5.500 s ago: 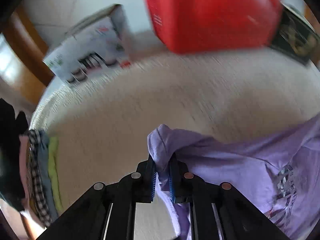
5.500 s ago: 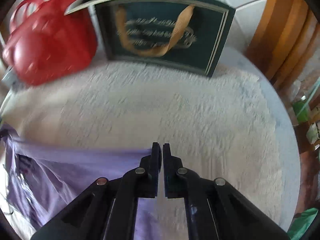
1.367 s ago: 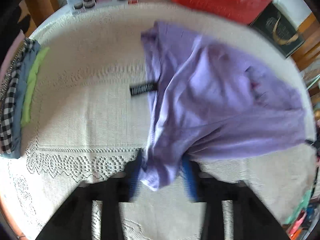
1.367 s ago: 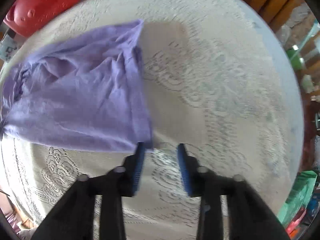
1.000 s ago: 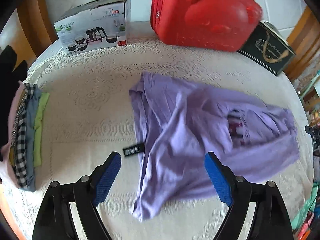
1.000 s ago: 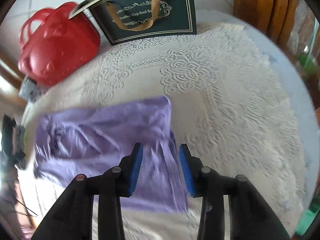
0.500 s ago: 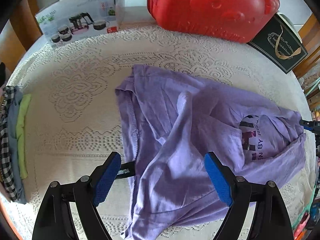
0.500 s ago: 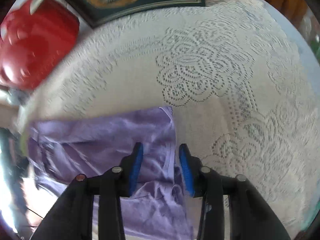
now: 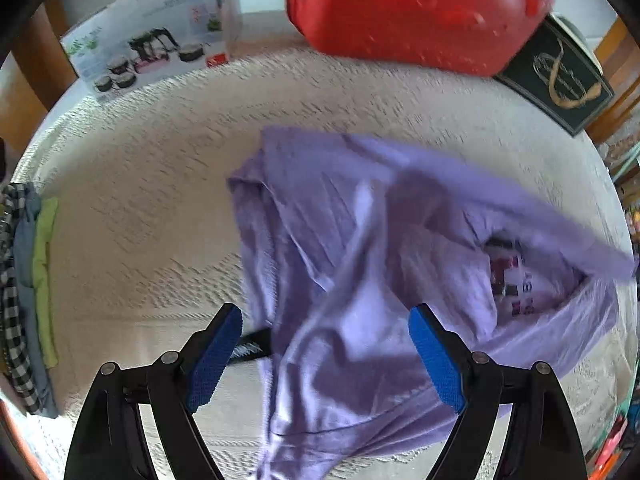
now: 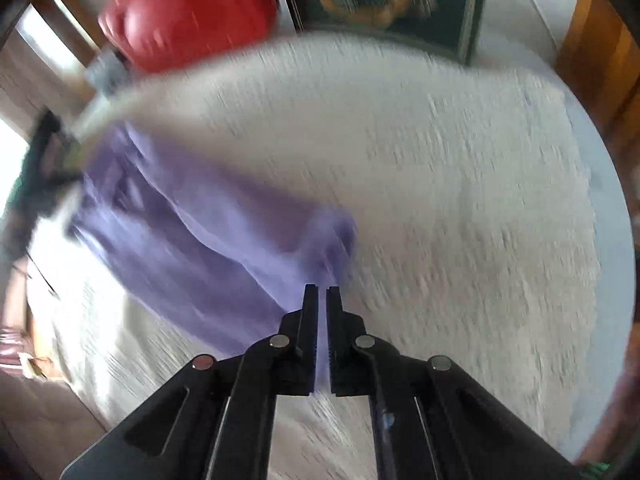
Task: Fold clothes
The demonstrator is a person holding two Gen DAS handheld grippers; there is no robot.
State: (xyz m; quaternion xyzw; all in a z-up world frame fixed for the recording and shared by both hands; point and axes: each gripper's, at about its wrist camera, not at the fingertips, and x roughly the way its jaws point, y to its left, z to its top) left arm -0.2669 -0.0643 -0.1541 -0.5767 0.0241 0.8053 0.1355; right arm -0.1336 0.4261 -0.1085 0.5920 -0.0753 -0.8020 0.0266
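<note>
Both my claws point steeply down at the table (image 9: 132, 216), which has a cream lace cloth on it.

Left claw (image 9: 326, 354): jaws wide apart, blue pads (image 9: 216, 354) clear of everything, nothing gripped. Right claw (image 10: 322, 294): jaws pinched together on the corner of the purple T-shirt (image 10: 192, 248), w/ a thin strip of purple fabric showing in the slit between the fingers. Right view is heavily blurred, so can't tell how much cloth is caught.

T-shirt (image 9: 360, 280) is lilac, crumpled, not flat. It's spread across the middle of the table w/ several diagonal folds; dark printed lettering shows on the part toward the right in left view, partly hidden under a raised flap of fabric. That right edge looks lifted off the cloth and is motion-smeared.

Rel. to left claw: shirt's near end lies btwn and below the open pads, running away up and to the right. A small black tag (image 9: 252, 346) sits on the table just beside the left pad, at the shirt's edge. Rel. to right claw: shirt stretches from the fingertips away to the upper left.

Behind: red plastic case (image 9: 416, 12), dark green gift bag (image 9: 560, 80), printed box (image 9: 148, 52). Stack of folded clothes (image 9: 28, 296) at the left table edge, well apart from the shirt.
</note>
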